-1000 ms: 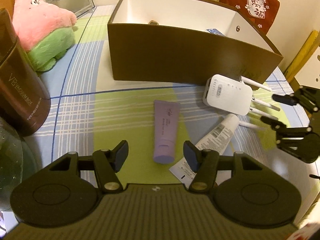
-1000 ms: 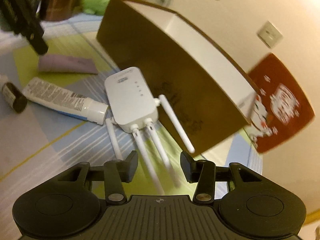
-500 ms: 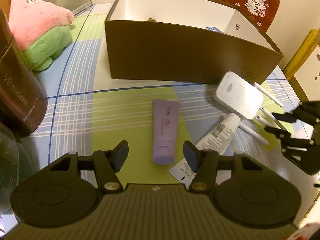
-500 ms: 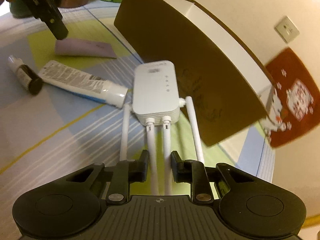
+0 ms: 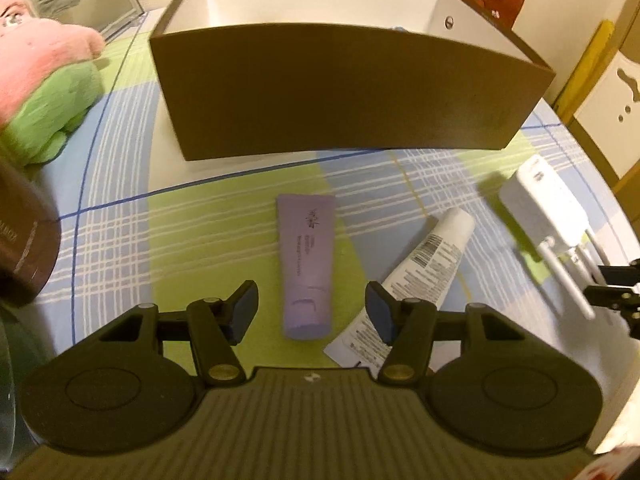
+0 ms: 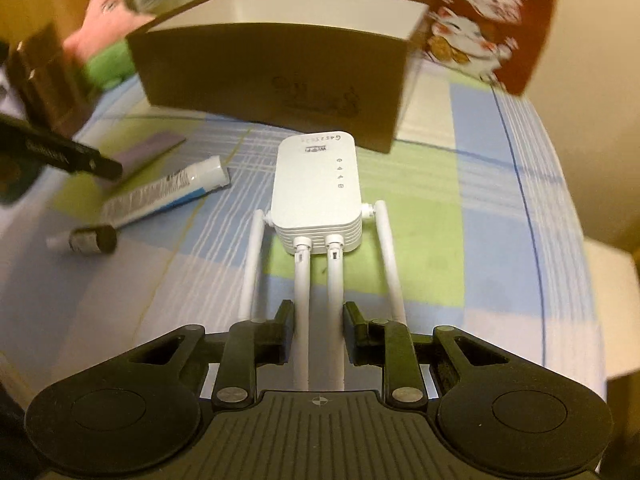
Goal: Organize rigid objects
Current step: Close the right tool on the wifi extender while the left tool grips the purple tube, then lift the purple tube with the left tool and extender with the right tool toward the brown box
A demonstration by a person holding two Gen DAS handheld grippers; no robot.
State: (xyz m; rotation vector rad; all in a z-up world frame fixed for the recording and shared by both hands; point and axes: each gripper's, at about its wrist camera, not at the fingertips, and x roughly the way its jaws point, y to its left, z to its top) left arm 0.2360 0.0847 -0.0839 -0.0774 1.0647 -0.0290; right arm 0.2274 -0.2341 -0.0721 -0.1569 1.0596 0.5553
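Left gripper spread wide, right gripper closed in on a narrow gap.

The left gripper (image 5: 312,312) points forward and slightly downward from low in its own view, its two dark blue-padded fingers (image 5: 244,310) held wide apart with nothing between them. The right gripper (image 6: 319,330) is likewise aimed forward and level, its black fingers (image 6: 282,330) drawn close, pinching the two middle antennas of the white plastic Wi-Fi extender (image 6: 316,196). In the left wrist view the right gripper's black fingertips show at the far right edge.
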